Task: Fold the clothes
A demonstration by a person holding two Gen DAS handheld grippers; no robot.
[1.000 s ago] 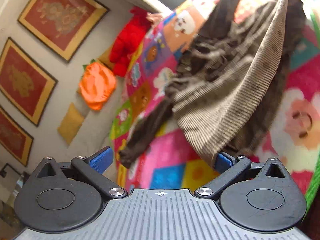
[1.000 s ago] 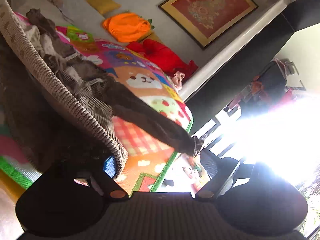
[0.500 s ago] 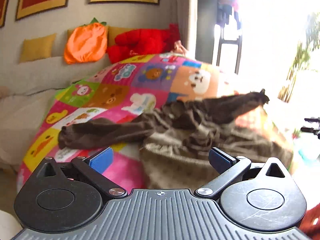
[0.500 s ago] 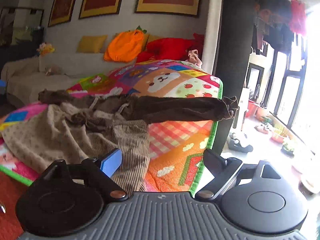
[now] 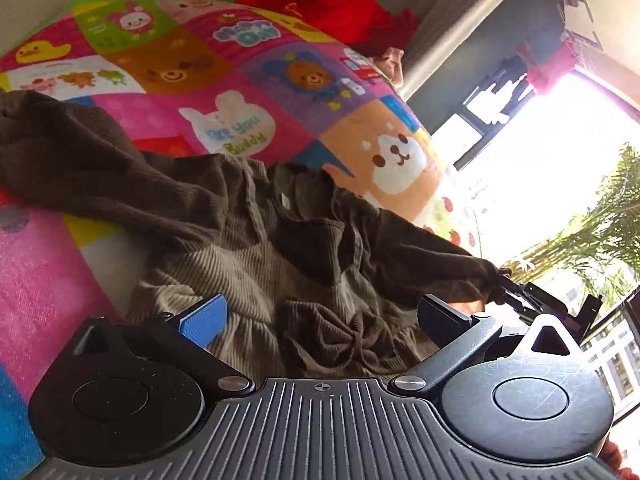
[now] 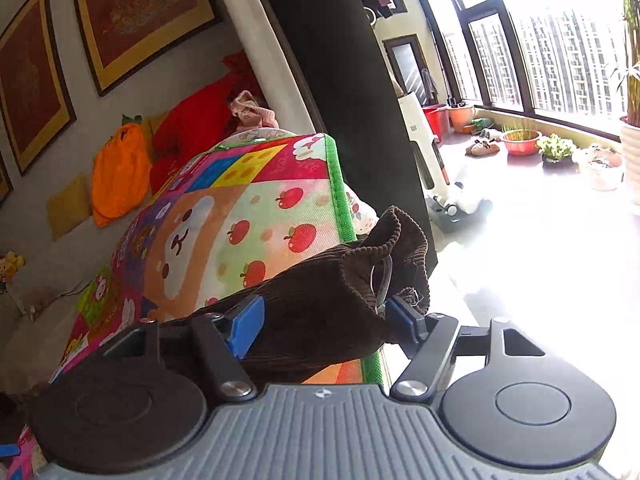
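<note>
A brown ribbed knit garment (image 5: 256,240) with a bow lies crumpled on the colourful cartoon play mat (image 5: 248,80). One sleeve runs to the left, the other to the right. My left gripper (image 5: 320,316) is open and hovers just above the garment's lower body near the bow. My right gripper (image 6: 324,316) is open, with the cuff end of the dark brown sleeve (image 6: 344,288) lying between its fingers at the mat's green edge (image 6: 340,200). The right gripper also shows in the left wrist view (image 5: 536,300), at the end of the right sleeve.
An orange pumpkin cushion (image 6: 116,176) and a red plush (image 6: 200,128) lean on the wall behind the mat, under framed pictures (image 6: 132,12). A dark pillar (image 6: 344,80) stands past the mat. Plant pots (image 6: 520,140) line a bright window at right.
Both grippers let go of the garment, which dropped from hanging to lying on the mat. The left gripper came down over its body; the right moved onto the sleeve cuff.
</note>
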